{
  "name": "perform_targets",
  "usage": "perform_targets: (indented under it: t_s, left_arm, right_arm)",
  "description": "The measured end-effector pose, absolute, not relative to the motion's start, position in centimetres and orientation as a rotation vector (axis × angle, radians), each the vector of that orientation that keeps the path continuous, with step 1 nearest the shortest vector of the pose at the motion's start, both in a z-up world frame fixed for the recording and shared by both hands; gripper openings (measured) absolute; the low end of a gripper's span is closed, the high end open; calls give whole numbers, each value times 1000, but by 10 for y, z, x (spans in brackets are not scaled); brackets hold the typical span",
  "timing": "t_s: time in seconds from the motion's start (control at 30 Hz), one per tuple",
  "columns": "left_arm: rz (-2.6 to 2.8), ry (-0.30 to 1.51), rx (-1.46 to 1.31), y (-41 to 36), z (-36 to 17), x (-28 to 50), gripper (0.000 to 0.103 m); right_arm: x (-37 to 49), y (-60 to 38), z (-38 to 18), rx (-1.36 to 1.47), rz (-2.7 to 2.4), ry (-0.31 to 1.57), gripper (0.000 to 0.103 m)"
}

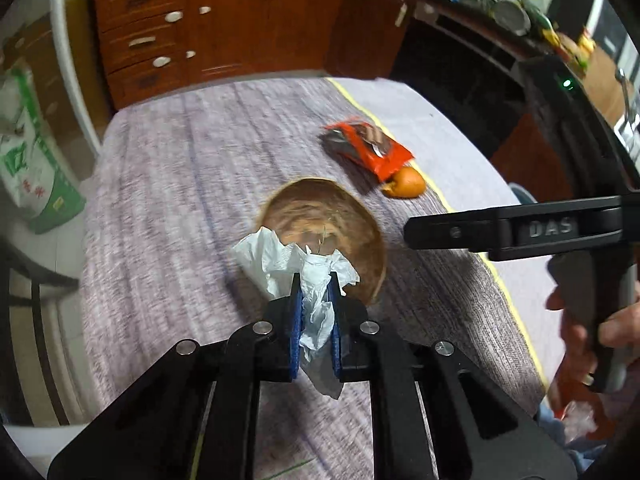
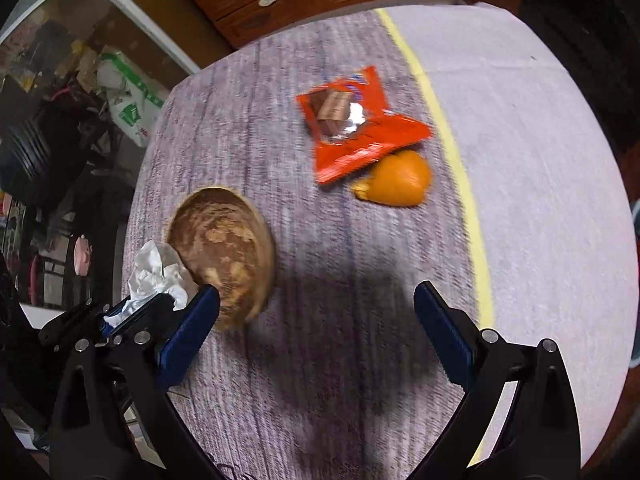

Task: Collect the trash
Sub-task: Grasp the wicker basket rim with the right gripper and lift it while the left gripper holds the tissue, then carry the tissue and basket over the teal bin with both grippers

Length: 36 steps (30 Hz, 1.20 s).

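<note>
My left gripper [image 1: 315, 280] is shut on a crumpled white tissue [image 1: 280, 258] and holds it at the near rim of a brown wooden bowl [image 1: 324, 224]. The same tissue [image 2: 154, 272] and bowl [image 2: 224, 248] show at the left of the right wrist view, with the left gripper [image 2: 124, 312] below them. An orange-red snack wrapper [image 2: 360, 124] lies further out, and a piece of orange peel [image 2: 398, 178] lies against its near corner. My right gripper [image 2: 316, 304] is open and empty above the cloth, short of the wrapper.
A grey striped tablecloth [image 2: 280, 380] with a yellow line [image 2: 452, 140] covers the table. Brown cabinets [image 1: 224, 20] stand beyond the far edge. A green and white sack [image 1: 28, 152] sits on the floor to the left.
</note>
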<state>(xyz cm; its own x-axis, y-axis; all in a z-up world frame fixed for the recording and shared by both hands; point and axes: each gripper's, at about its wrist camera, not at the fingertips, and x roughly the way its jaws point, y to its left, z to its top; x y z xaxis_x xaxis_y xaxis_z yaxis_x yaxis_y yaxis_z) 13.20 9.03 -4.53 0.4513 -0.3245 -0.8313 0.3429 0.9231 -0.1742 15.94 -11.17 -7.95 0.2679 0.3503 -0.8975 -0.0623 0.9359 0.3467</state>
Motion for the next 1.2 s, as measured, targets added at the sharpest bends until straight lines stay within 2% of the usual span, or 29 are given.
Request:
perform_targets:
  t_s: [0.1, 0.3, 0.37, 0.4, 0.43, 0.5, 0.63, 0.93, 1.2]
  left_arm:
    - [-381, 1026, -20, 107, -45, 130, 12]
    - [-336, 1052, -56, 129, -53, 132, 12]
    - [-332, 1059, -65, 133, -54, 131, 12]
    - [-328, 1060, -68, 134, -54, 131, 12]
    - [-326, 1060, -71, 134, -55, 131, 12]
    - [-323, 1058, -71, 134, -54, 130, 12]
    - [-312, 1043, -69, 132, -49, 129, 12]
    - [-312, 987, -73, 122, -20, 122, 12]
    - [-416, 986, 23, 51, -8, 119, 12]
  right_arm:
    - [166, -92, -83, 226, 323, 1255, 92]
    - [177, -66, -104, 191, 363, 1287, 64]
    - [179, -61, -108, 183, 361, 1278, 60]
    - [178, -59, -107, 176, 364, 1266, 51]
    - [179, -55, -108, 164, 378, 1279, 31]
    - [177, -54, -109, 151, 381, 1287, 15]
    - [172, -60, -97, 164, 381, 1257, 8]
    - [153, -117, -60, 167, 256, 1158, 8]
    - [122, -197, -41, 263, 177, 1119, 8]
